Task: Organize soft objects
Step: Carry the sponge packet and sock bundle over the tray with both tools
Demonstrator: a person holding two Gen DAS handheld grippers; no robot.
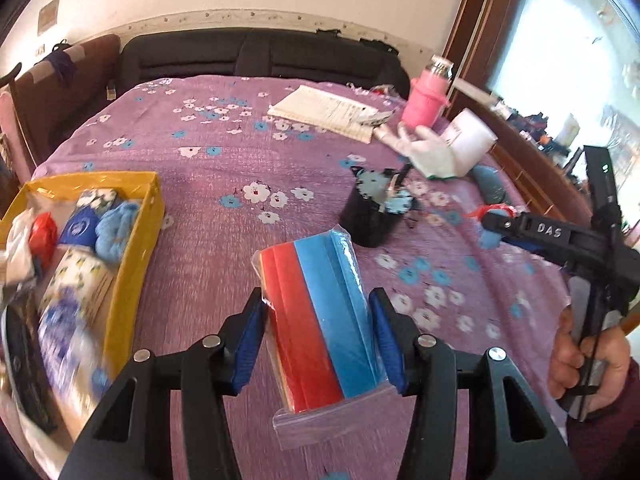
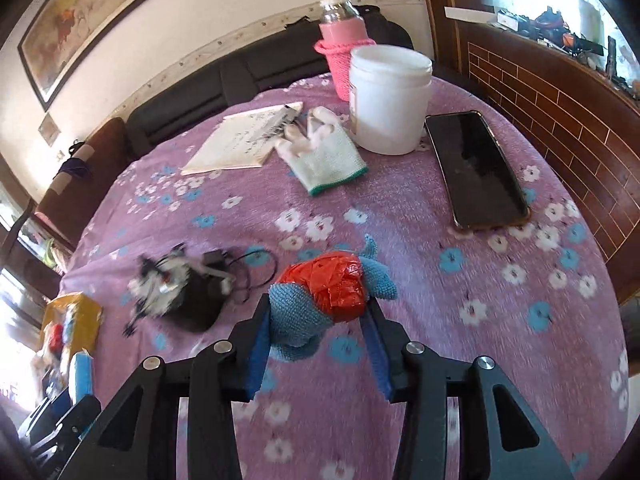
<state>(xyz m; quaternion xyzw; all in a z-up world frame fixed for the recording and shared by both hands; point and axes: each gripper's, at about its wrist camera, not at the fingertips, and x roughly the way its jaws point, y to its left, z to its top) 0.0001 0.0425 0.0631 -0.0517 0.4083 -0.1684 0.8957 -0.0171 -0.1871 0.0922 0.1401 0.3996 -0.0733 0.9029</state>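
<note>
Now left gripper (image 1: 320,336) squeezes sponge pack (image 1: 320,328) beside yellow box (image 1: 136,256) edge; right gripper (image 2: 318,320) pinches blue sock (image 2: 298,320); open purple cloth (image 2: 460,340) ahead.

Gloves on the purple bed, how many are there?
1. The white glove lies flat beside the white tub, its fingers on the paper. Others may be hidden.

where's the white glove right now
In the right wrist view the white glove lies on the purple cloth near the far edge, between the paper booklet on its left and the white tub on its right.
</note>
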